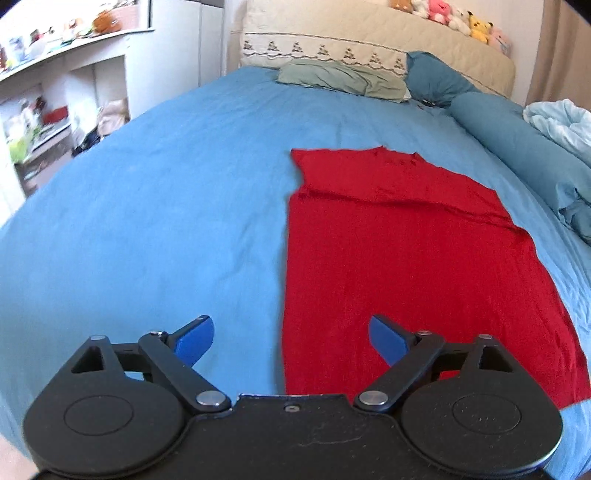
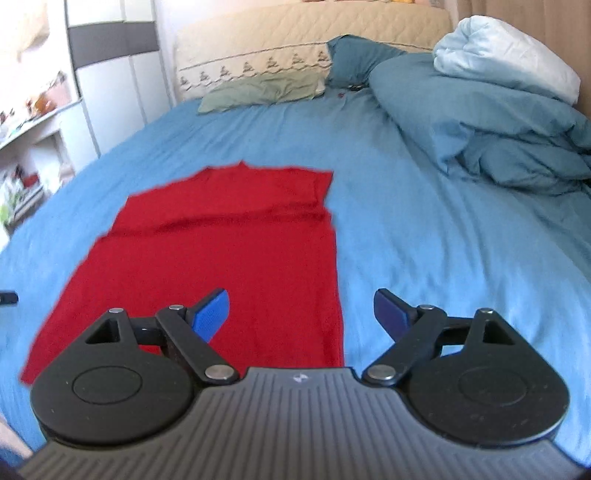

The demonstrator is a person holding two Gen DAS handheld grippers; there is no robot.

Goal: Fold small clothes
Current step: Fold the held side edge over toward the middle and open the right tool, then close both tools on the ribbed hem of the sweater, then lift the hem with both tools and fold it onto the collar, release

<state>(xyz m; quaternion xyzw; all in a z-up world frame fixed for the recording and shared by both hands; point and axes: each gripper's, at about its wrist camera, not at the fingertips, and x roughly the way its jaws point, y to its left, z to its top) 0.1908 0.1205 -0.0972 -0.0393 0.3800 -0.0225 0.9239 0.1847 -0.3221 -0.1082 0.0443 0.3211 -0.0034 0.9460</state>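
Both claws read spread and empty from my end: left gripper point(image 1: 291, 338), right gripper point(image 2: 301, 314); red garment point(image 1: 406, 266) lies flat on the blue bedsheet point(image 1: 147, 221), sides folded in; only the left view shows plush toys point(image 1: 461, 16) on the headboard point(image 1: 332, 33); only the right shows the pale rolled duvet point(image 2: 506, 55); shelves point(image 1: 55, 92) on the left.

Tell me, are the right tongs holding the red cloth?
No, the right tongs stand open above the red cloth, gripping nothing.
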